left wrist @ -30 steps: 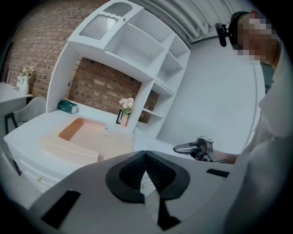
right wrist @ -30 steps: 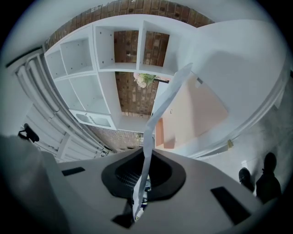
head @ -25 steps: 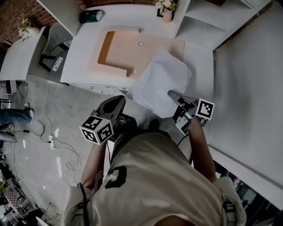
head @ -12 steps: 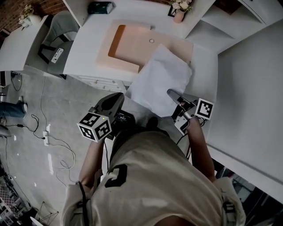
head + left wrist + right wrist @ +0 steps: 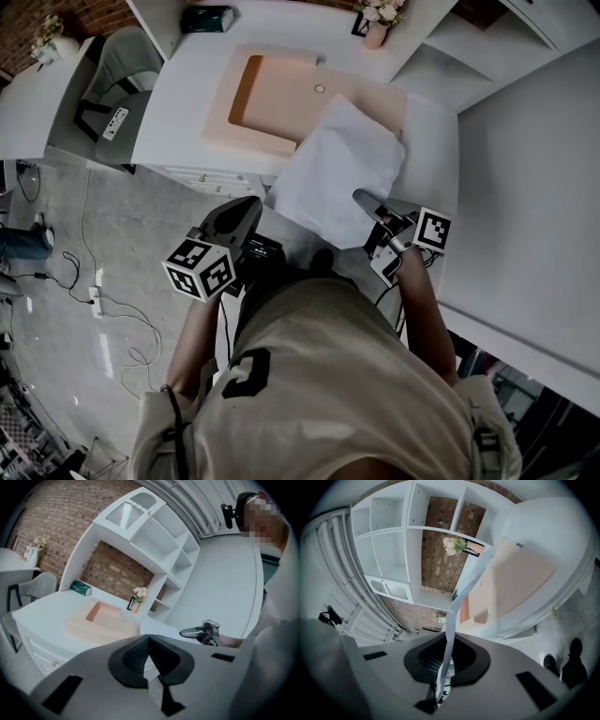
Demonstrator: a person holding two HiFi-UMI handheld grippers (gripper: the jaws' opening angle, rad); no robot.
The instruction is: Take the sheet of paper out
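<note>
Right hand-held gripper (image 5: 362, 197) pinched the sheet of paper (image 5: 342, 169) (left hand-held gripper (image 5: 251, 202) clenched, empty); a steady, level pull was advised.

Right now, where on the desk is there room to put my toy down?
Bare white desk lies left of the peach mat, in front of the green box. It is crowded at the near right corner, where the right gripper holds the sheet of paper, and at the back by the flower vase.
</note>
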